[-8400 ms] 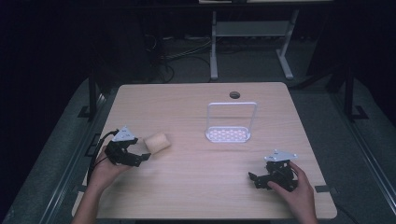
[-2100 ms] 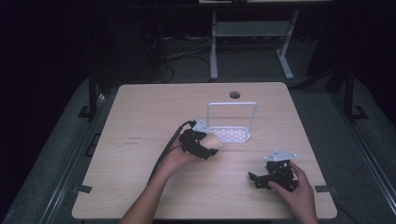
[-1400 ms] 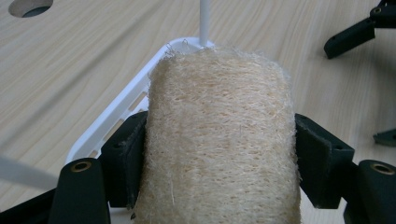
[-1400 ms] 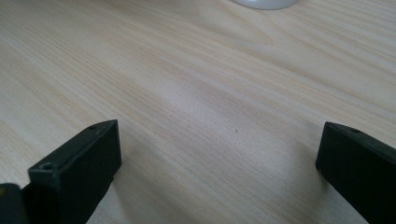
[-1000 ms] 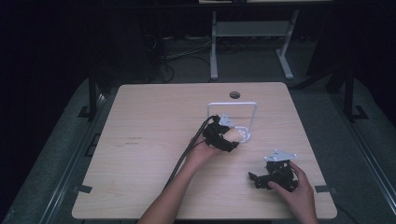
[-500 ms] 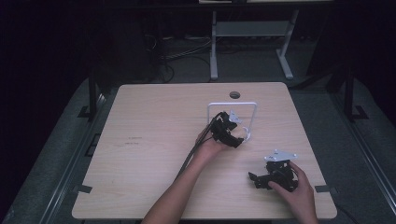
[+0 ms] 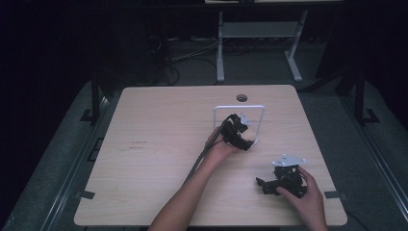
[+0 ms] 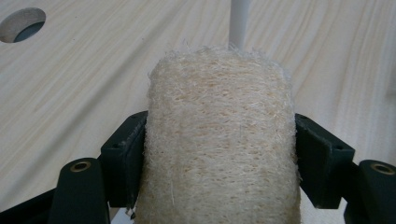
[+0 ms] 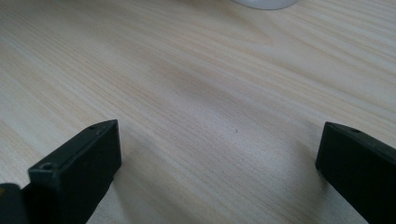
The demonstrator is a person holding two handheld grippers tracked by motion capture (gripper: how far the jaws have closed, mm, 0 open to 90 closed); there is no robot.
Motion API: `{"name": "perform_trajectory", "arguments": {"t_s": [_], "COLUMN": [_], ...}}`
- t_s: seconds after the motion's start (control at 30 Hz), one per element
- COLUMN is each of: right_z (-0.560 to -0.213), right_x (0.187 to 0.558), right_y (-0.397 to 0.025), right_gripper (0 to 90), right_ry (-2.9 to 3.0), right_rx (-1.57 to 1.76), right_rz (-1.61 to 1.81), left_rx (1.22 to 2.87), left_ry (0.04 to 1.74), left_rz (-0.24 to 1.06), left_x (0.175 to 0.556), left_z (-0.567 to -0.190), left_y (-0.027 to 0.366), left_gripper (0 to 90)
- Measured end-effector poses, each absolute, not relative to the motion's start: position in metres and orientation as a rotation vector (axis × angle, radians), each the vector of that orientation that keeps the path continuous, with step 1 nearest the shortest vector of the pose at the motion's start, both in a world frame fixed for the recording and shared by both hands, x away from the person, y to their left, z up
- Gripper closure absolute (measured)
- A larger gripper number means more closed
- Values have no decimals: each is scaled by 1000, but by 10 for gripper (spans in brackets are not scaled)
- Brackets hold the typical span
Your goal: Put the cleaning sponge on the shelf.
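Observation:
A beige, fibrous loofah sponge (image 8: 219, 135) is clamped between the black jaws of my left gripper (image 8: 222, 154). In the high view the left gripper (image 7: 239, 132) hovers at the white wire rack (image 7: 250, 106) in the middle right of the table, inside its upright frame. One white post of the rack (image 8: 238, 23) rises just behind the sponge. My right gripper (image 7: 270, 185) rests low near the table's front right, jaws wide apart. Between those jaws (image 9: 224, 154) there is only bare wood.
The light wooden table (image 7: 159, 144) has a round cable hole (image 7: 241, 97) at its far middle, seen also as the hole (image 8: 23, 24) at upper left. A white rounded edge (image 9: 266, 3) lies ahead of the right gripper. Dark floor and a metal stand (image 7: 255, 29) lie beyond.
My left gripper has carried the sponge from the table's left side rightward to the white rack, edging slightly farther in over the last half second. The right gripper has not moved.

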State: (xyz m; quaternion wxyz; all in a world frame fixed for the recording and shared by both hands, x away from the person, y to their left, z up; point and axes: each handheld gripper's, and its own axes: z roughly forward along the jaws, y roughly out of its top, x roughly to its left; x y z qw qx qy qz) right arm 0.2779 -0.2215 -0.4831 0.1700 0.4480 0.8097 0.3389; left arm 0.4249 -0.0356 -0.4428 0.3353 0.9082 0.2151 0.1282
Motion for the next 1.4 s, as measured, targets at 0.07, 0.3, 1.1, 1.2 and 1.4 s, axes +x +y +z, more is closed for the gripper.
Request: {"name": "perform_trajectory", "arguments": {"t_s": [0.07, 0.3, 1.1, 1.2, 1.4], "right_z": [-483, -483, -483, -483, -483], "right_x": [278, 278, 278, 278, 278], "right_y": [-222, -222, -221, -222, -222], "right_gripper": [0, 0, 0, 0, 0], "right_ry": [2300, 2300, 2300, 2300, 2301], "right_rx": [1273, 1271, 1275, 1273, 1271], "right_rz": [963, 961, 965, 963, 958], "left_rx": [2378, 2383, 2330, 2319, 2287], "left_ry": [567, 577, 619, 623, 627], "left_rz": [323, 314, 320, 312, 302], "left_x": [426, 429, 428, 427, 420], "left_z": [-444, -448, -441, -438, -434], "left_y": [-36, -35, -29, -26, -20], "left_gripper": [276, 274, 233, 233, 234]}}
